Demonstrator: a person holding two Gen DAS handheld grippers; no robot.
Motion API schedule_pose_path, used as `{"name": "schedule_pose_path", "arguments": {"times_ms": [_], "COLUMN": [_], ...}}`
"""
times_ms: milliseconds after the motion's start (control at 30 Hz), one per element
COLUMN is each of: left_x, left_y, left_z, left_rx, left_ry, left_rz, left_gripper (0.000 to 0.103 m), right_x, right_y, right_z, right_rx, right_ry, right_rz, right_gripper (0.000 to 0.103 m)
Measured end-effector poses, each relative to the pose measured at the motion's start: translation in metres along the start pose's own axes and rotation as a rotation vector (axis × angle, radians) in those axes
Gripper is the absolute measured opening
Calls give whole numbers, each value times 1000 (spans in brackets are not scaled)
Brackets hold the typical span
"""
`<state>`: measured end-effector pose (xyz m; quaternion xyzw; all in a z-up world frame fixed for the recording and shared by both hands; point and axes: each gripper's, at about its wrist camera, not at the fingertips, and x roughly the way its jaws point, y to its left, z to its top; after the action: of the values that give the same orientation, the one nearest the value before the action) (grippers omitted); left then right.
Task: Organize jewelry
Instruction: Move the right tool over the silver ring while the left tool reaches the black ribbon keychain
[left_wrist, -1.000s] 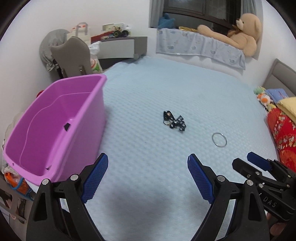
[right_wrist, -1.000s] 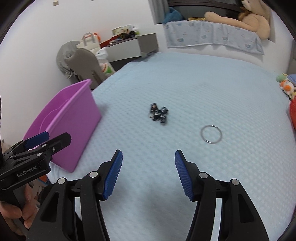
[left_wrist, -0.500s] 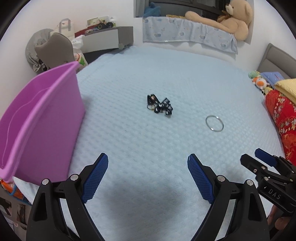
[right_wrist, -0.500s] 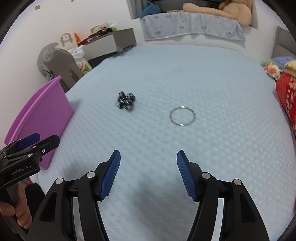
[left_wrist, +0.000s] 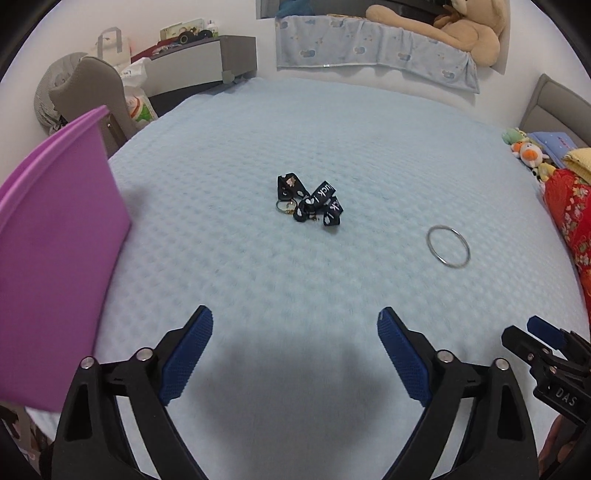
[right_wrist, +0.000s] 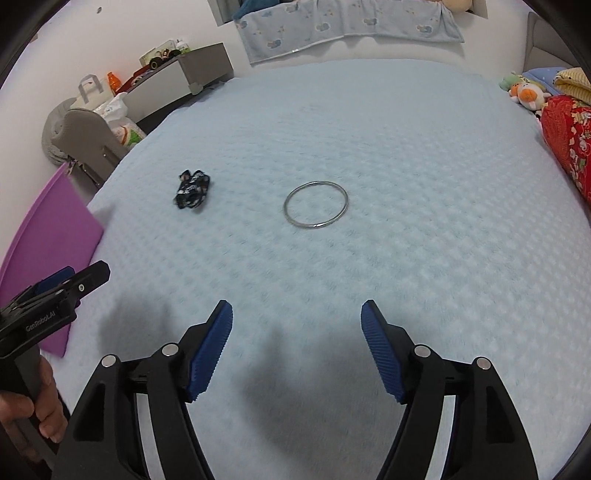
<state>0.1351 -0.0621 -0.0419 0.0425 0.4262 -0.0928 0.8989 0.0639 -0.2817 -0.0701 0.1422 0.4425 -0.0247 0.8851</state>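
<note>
A black printed strap with small rings (left_wrist: 309, 201) lies bunched on the light blue bed (left_wrist: 258, 277). A silver bangle (left_wrist: 448, 245) lies to its right. My left gripper (left_wrist: 294, 325) is open and empty, well short of the strap. My right gripper (right_wrist: 296, 314) is open and empty, facing the bangle (right_wrist: 316, 205) from a short distance; the strap (right_wrist: 192, 189) is to its left. A purple bin (left_wrist: 51, 266) stands at the bed's left edge, and shows in the right wrist view (right_wrist: 48, 243). Each gripper shows at the edge of the other's view.
A teddy bear (left_wrist: 461, 31) lies on a blue blanket on the sill behind the bed. Small plush toys (left_wrist: 528, 155) and a red patterned quilt (left_wrist: 572, 218) sit at the right. A grey chair (left_wrist: 92, 99) and a grey cabinet (left_wrist: 199, 62) stand beyond the left edge.
Both grippers turned right and moved forward over the bed. The bin slid left in both views; the bangle is now centred ahead of the right gripper. Both stayed open.
</note>
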Motion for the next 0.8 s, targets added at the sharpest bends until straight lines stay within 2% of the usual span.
{"name": "schedule_pose_path", "arguments": {"times_ms": [400, 800], "left_x": [79, 128], "left_y": [-6, -11], "left_z": [37, 57], "left_rx": [-14, -14], "left_ry": [7, 16], "left_rz": [-9, 6], "left_gripper": [90, 90], "right_x": [62, 106], "right_y": [-12, -10], "right_z": [37, 59], "right_rx": [-9, -34], "right_ry": [25, 15], "right_rz": [-26, -55], "right_gripper": [71, 74]}}
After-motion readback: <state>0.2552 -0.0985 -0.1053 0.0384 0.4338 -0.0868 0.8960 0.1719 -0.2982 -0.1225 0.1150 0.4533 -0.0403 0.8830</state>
